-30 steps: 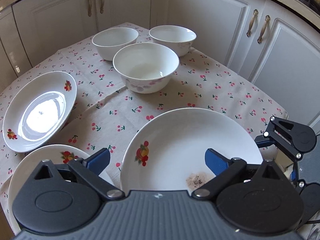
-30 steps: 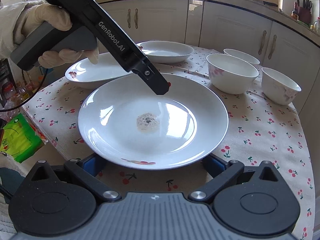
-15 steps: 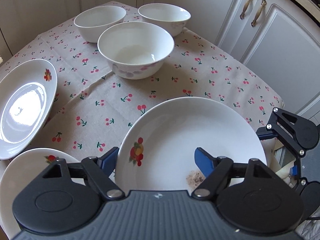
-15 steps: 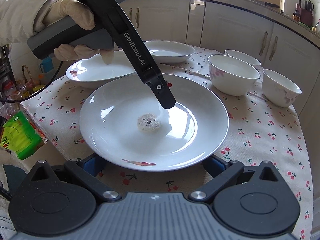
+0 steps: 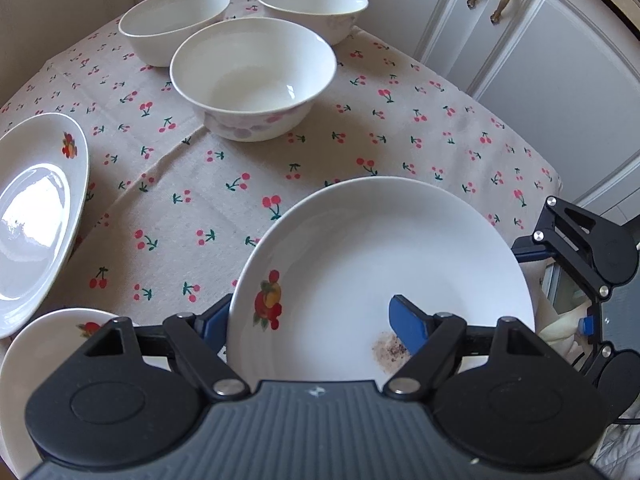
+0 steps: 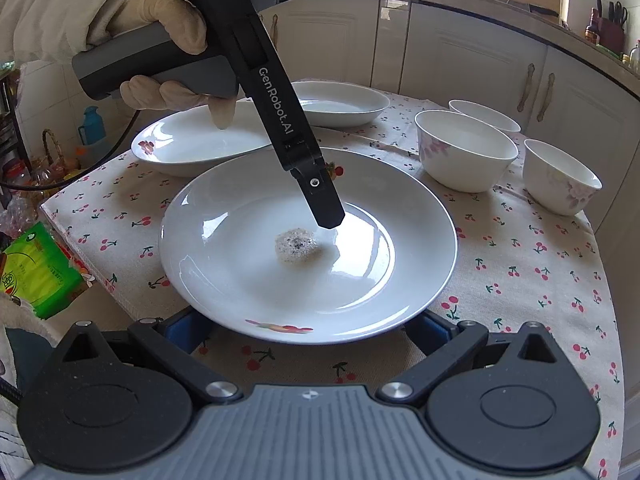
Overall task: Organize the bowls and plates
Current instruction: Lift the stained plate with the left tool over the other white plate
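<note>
A large white plate (image 5: pixel 384 264) with a fruit print and a dirty speck patch (image 6: pixel 296 245) lies on the cherry tablecloth. My left gripper (image 5: pixel 316 322) is open and straddles its rim, one blue finger (image 5: pixel 408 322) over the plate next to the patch, the other under the rim. It shows as a black arm in the right wrist view (image 6: pixel 320 196). My right gripper (image 6: pixel 304 332) is open at the plate's opposite edge, its fingers wide apart and low at the rim (image 6: pixel 280 326). Two more plates (image 5: pixel 36 208) (image 5: pixel 24 360) lie to the left. Three white bowls (image 5: pixel 252 76) (image 5: pixel 174 24) (image 5: pixel 312 4) stand beyond.
White cabinet doors (image 5: pixel 540 60) close off the far side and right of the table. The table edge (image 6: pixel 80 248) drops off at the left, with a green packet (image 6: pixel 36 276) below it. A gloved hand (image 6: pixel 160 28) holds the left gripper's handle.
My left gripper has moved forward and lower over the dirty plate, its finger now beside the speck patch. The right gripper has held still at the plate's edge.
</note>
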{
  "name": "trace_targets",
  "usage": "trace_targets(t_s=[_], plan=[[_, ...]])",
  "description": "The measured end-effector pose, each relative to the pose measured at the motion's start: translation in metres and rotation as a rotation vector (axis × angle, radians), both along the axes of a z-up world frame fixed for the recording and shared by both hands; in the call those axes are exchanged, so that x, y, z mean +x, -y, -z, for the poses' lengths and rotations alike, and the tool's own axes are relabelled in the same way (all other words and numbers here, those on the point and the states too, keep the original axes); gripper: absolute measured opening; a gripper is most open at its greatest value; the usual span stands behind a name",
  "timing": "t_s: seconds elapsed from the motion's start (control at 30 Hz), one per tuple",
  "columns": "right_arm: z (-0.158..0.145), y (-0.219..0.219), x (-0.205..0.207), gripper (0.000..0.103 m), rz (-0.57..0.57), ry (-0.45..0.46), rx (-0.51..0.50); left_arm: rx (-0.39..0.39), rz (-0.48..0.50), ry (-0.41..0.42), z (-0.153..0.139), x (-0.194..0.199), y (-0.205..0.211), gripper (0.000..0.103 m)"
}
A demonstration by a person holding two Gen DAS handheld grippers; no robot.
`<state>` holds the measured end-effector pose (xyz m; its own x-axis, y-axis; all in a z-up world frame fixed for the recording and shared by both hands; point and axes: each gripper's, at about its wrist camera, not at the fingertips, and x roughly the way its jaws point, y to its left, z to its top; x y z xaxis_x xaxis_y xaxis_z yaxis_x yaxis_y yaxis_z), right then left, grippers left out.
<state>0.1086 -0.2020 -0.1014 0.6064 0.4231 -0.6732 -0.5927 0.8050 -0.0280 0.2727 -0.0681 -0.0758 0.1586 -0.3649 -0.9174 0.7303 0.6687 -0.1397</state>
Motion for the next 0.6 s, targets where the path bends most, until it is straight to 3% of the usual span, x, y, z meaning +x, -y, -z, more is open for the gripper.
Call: trace_targets(t_s=[0.37, 0.6], plan=[[-0.004, 0.002, 0.007, 0.103, 0.005, -0.051, 0.017, -0.02, 0.003, 0.009, -0.004, -0.001, -0.001, 0.08], [-0.016, 0.001, 0.009, 0.103, 0.002, -0.033, 0.016, -0.049, -0.009, 0.026, -0.015, -0.002, -0.009, 0.08]])
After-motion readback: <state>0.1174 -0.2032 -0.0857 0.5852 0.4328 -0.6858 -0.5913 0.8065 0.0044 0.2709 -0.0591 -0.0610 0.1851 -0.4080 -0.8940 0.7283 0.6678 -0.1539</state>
